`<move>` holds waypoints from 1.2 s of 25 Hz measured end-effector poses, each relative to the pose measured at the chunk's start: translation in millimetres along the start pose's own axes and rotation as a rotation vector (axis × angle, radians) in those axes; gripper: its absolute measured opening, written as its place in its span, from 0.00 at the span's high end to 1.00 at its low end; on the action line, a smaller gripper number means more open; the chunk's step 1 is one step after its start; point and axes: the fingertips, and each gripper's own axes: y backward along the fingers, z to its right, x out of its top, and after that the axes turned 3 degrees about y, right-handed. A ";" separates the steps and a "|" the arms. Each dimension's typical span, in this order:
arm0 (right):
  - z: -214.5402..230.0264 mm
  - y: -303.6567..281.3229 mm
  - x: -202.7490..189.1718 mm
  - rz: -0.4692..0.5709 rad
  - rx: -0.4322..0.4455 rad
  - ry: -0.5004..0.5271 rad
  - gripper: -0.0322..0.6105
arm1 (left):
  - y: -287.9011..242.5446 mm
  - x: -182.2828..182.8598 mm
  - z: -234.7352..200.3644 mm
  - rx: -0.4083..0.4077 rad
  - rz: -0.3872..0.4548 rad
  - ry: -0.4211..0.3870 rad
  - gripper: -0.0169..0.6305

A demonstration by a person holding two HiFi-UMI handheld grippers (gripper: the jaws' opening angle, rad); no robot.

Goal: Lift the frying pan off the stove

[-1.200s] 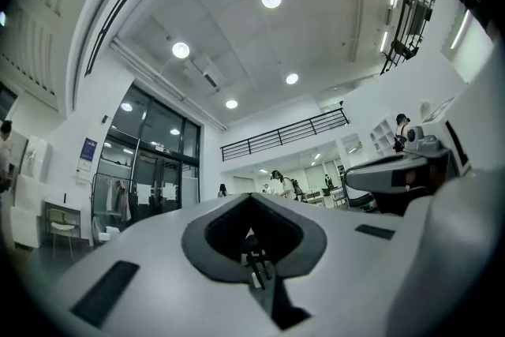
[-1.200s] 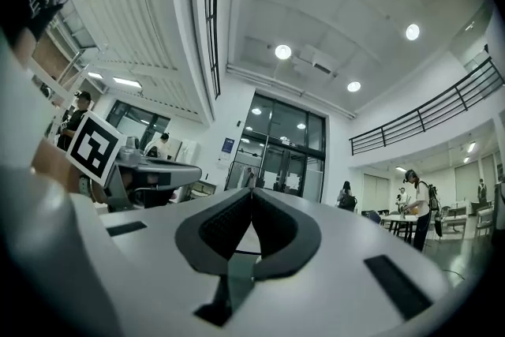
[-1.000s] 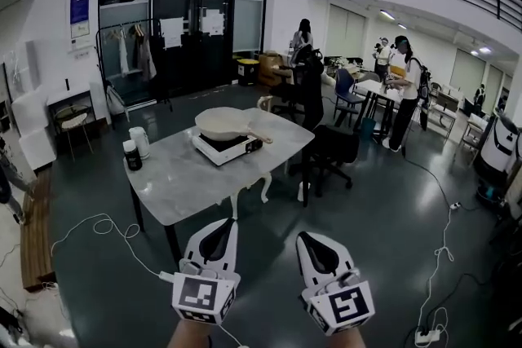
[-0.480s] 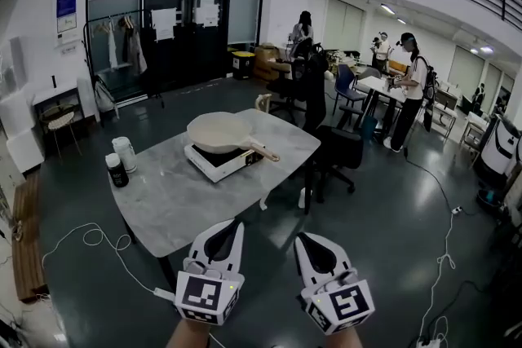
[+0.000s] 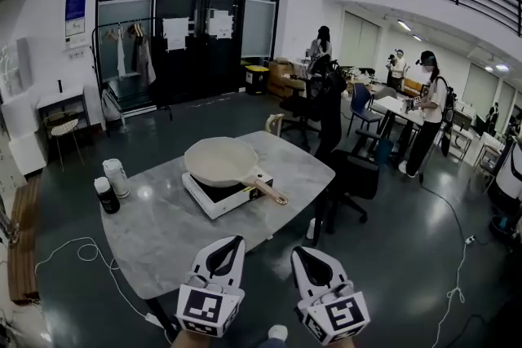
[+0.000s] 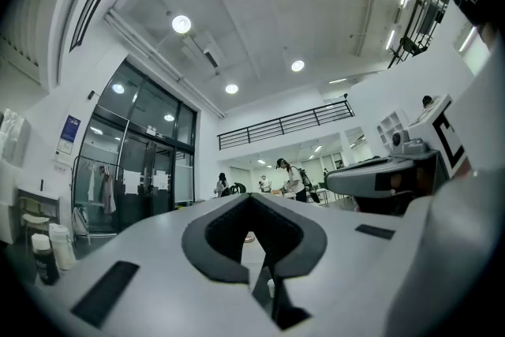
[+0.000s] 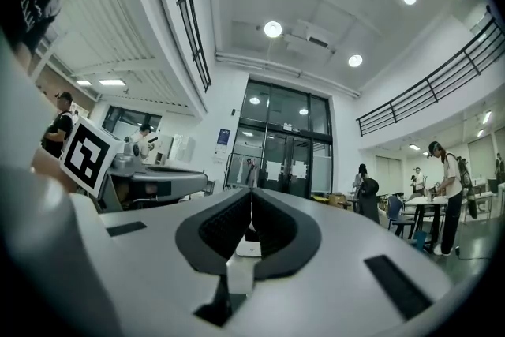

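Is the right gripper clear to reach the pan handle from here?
Probably yes: nothing stands between the right gripper and the pan handle, which points roughly toward it, but its jaws are shut.

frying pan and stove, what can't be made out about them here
- Stove top: head view, the frying pan covers it; its controls are too small.
- Pan's underside: head view, hidden by the pan itself.
- Pan and stove in both gripper views: the shut left tongs and right tongs block all but slivers.
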 end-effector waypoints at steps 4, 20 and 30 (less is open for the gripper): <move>54.9 -53.5 -27.1 -0.004 0.049 -0.021 0.91 | -70.3 -34.0 -11.6 0.004 -0.049 0.039 0.96; 160.9 -224.2 -100.9 -0.061 0.253 -0.171 0.91 | -219.0 -134.5 -90.7 0.138 -0.262 0.379 0.91; 150.4 -256.2 -119.8 -0.119 0.307 -0.214 0.91 | -226.9 -176.6 -108.1 0.124 -0.286 1.030 0.31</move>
